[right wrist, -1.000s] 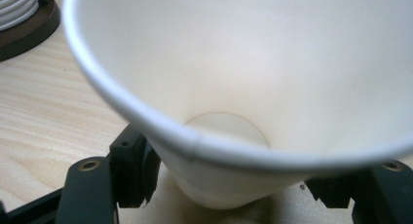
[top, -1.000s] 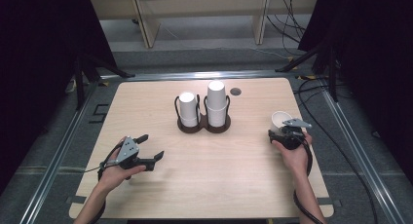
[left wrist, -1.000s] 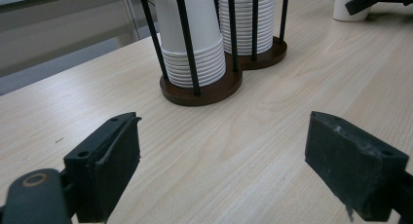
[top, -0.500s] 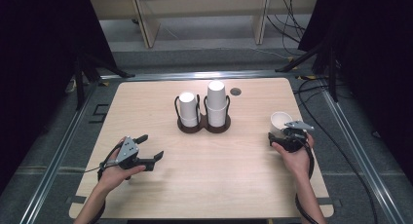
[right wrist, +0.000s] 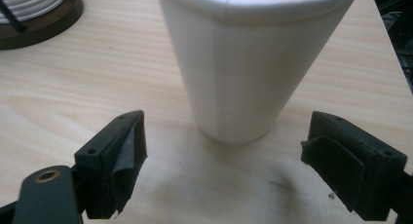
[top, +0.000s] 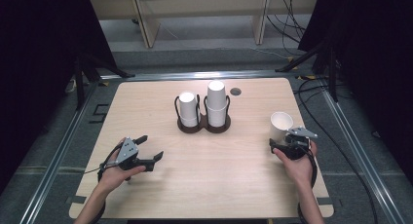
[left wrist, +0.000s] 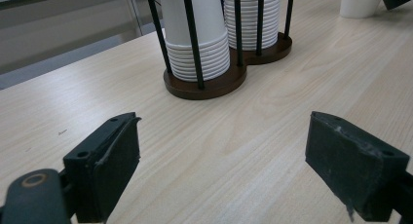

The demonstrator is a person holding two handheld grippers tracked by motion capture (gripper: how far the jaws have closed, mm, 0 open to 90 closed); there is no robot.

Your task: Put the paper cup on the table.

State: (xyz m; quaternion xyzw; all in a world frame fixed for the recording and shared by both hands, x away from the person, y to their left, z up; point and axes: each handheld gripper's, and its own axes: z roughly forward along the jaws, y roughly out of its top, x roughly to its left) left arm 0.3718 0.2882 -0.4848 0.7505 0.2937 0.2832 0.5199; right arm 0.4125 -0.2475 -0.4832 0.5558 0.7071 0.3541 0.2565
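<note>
Wooden table [top: 204,185], bearing a twin cup holder [top: 203,126] with two stacks of inverted paper cups [top: 216,102]. Loose paper cup [top: 281,126] stands upright near the right edge, just ahead of the right gripper [top: 283,145], whose jaws have just been opening and stand apart, clear of its wall. Withdraw straight back, without brushing it. Left gripper [top: 148,148] rests open, well apart.

White paper cup [top: 281,126] upright, mouth up, near table's right edge.
</note>
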